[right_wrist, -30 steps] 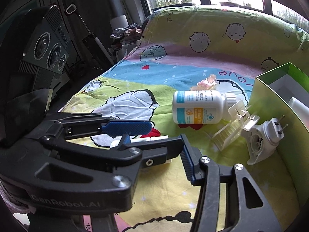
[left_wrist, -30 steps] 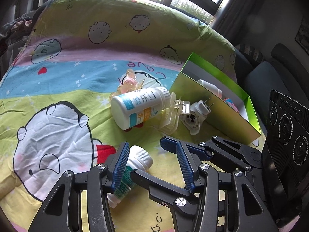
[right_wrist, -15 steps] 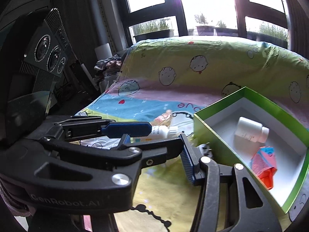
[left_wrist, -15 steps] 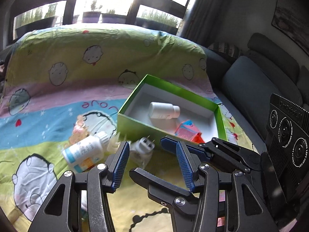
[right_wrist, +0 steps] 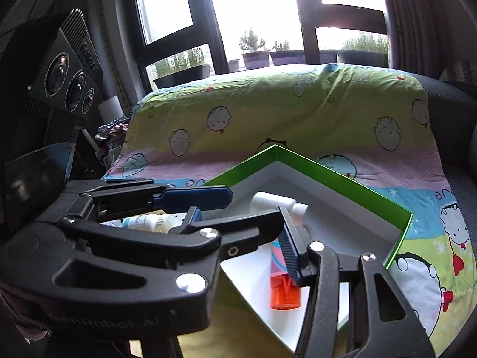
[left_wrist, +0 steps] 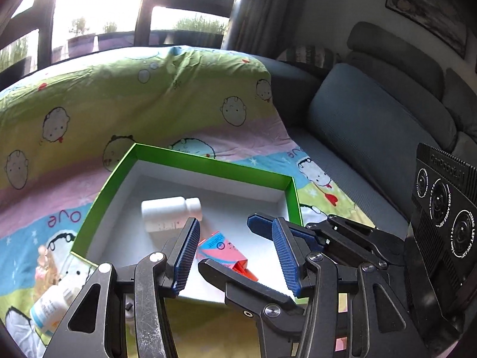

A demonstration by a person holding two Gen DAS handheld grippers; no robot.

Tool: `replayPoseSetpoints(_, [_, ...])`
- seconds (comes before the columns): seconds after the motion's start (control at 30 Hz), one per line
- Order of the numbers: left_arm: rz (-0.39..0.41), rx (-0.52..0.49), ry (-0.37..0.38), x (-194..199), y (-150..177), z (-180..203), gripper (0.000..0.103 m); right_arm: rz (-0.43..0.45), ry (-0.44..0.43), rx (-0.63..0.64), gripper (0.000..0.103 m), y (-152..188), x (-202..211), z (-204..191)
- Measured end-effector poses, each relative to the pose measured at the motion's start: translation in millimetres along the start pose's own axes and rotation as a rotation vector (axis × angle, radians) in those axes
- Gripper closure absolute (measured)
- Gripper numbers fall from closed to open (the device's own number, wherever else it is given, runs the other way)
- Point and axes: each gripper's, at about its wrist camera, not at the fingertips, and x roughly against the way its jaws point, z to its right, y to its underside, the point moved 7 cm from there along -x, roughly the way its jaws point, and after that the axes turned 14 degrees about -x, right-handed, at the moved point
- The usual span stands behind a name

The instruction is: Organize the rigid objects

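Both tongs hang spread with nothing between their pads: the left gripper [left_wrist: 235, 250] and, crossing it, the right gripper [right_wrist: 241, 232]. Just beyond their tips sits the green box [left_wrist: 190, 161], holding a white bottle [left_wrist: 167, 211] on its side and a pink and orange packet [left_wrist: 220, 247]. Left of the left tongs, outside the box, a labelled bottle [left_wrist: 50, 301] lies on the cartoon bedsheet [left_wrist: 167, 95].
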Motion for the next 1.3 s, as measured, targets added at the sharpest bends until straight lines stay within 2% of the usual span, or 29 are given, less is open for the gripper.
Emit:
replayPoseSetpoints(0.13, [-0.030, -0.021, 0.002, -25.5, -1.5, 7.5, 0.051, -0.032, 0.018, -0.055, 0.051, 4.0, -11.4, 26.5])
replayPoseSetpoints(0.3, [-0.060, -0.029, -0.031, -42.3, 4.8, 10.2, 0.051, -0.069, 0.057, -0.092, 0.048, 13.9, -23.3, 43.3])
replayPoseSetpoints(0.33, [-0.065, -0.032, -0.043, -44.5, 4.5, 10.1, 0.047, -0.072, 0.071, -0.098, 0.042, 15.7, -23.9, 46.2])
replayPoseSetpoints(0.43, [-0.058, -0.056, -0.119, -40.7, 6.2, 6.5, 0.018, -0.064, 0.128, -0.104, 0.020, 18.2, -20.9, 55.8])
replayPoseSetpoints(0.47, [-0.050, -0.063, -0.139, -38.0, 6.3, 5.1, 0.016, -0.058, 0.128, -0.105, 0.016, 18.9, -18.2, 57.1])
replayPoseSetpoints(0.53, [-0.042, -0.070, -0.169, -32.0, 8.1, 2.6, 0.015, -0.047, 0.133, -0.099, 0.014, 18.7, -13.1, 57.4])
replayPoseSetpoints(0.67, [-0.038, -0.068, -0.219, -23.9, 10.8, -3.9, 0.011, -0.027, 0.213, -0.065, 0.003, 19.2, -3.5, 61.1])
replayPoseSetpoints(0.73, [-0.037, -0.062, -0.222, -20.3, 11.4, -6.6, 0.011, -0.018, 0.235, -0.066, 0.003, 18.2, 1.0, 62.8])
replayPoseSetpoints(0.87, [-0.040, -0.006, -0.159, -15.1, 9.3, -15.6, 0.011, -0.005, 0.275, -0.089, 0.002, 12.9, 9.5, 70.5])
replayPoseSetpoints(1.0, [-0.020, 0.068, -0.115, -2.1, 6.2, -32.0, 0.011, 0.006, 0.261, -0.111, 0.002, 11.4, 21.3, 72.1])
replayPoseSetpoints(1.2, [-0.019, 0.131, -0.126, 30.3, 27.3, -59.5, 0.011, -0.011, 0.213, -0.111, 0.002, 19.2, 29.2, 57.2])
replayPoseSetpoints(1.3, [-0.039, 0.155, -0.174, 50.4, 50.8, -81.5, 0.011, -0.036, 0.167, -0.086, 0.002, 31.5, 29.9, 38.3])
